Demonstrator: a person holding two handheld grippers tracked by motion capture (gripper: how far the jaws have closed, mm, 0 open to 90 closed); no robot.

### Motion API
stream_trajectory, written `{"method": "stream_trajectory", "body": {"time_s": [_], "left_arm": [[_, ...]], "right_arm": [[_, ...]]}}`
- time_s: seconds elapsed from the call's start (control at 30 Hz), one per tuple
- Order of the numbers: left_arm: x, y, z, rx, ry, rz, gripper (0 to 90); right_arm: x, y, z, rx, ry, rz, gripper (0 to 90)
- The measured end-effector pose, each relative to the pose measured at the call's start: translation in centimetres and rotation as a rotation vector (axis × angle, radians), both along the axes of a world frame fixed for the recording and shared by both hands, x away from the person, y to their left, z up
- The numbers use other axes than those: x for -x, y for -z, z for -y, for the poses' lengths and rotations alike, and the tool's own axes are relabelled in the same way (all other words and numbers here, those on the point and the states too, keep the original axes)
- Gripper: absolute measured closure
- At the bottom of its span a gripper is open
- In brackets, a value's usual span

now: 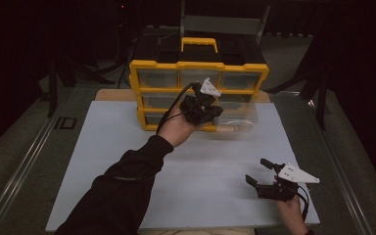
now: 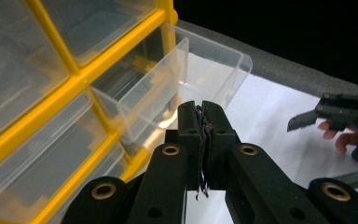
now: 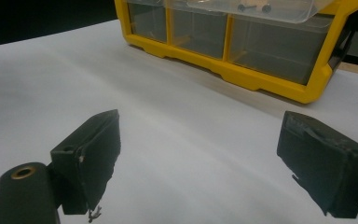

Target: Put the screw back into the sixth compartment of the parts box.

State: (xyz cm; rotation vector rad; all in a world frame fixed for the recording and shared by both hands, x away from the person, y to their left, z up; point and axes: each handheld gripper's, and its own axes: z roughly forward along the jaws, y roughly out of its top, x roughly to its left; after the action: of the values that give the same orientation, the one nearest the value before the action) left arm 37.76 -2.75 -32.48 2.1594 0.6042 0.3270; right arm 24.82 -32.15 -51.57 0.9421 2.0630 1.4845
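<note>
A yellow organizer cabinet (image 1: 198, 66) with clear drawers stands at the back of the white table. One clear drawer (image 1: 237, 115) on its right side is pulled out; in the left gripper view this drawer (image 2: 191, 79) juts from the frame just beyond the jaws. My left gripper (image 1: 210, 110) is raised in front of the cabinet, and its jaws (image 2: 203, 114) are shut with nothing held between them. My right gripper (image 1: 258, 171) rests low at the front right, open wide (image 3: 205, 154) over bare table. The pulled-out drawer (image 3: 251, 7) holds a few small dark parts.
The white sheet (image 1: 127, 147) covers the table, with dark padded floor and rails around it. The cabinet has a yellow handle (image 1: 199, 44) on top. The right hand and its gripper (image 2: 340, 121) appear at the right of the left gripper view.
</note>
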Motion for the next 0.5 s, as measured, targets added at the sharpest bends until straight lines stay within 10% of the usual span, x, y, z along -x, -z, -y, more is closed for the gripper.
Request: {"method": "stream_trajectory", "body": {"time_s": [0.5], "left_arm": [[-2.3, 0.8, 2.9, 0.015, -0.076, -0.055, 88.0]], "right_arm": [[0.0, 0.0, 0.0, -0.001, -0.005, 0.0, 13.3]]}}
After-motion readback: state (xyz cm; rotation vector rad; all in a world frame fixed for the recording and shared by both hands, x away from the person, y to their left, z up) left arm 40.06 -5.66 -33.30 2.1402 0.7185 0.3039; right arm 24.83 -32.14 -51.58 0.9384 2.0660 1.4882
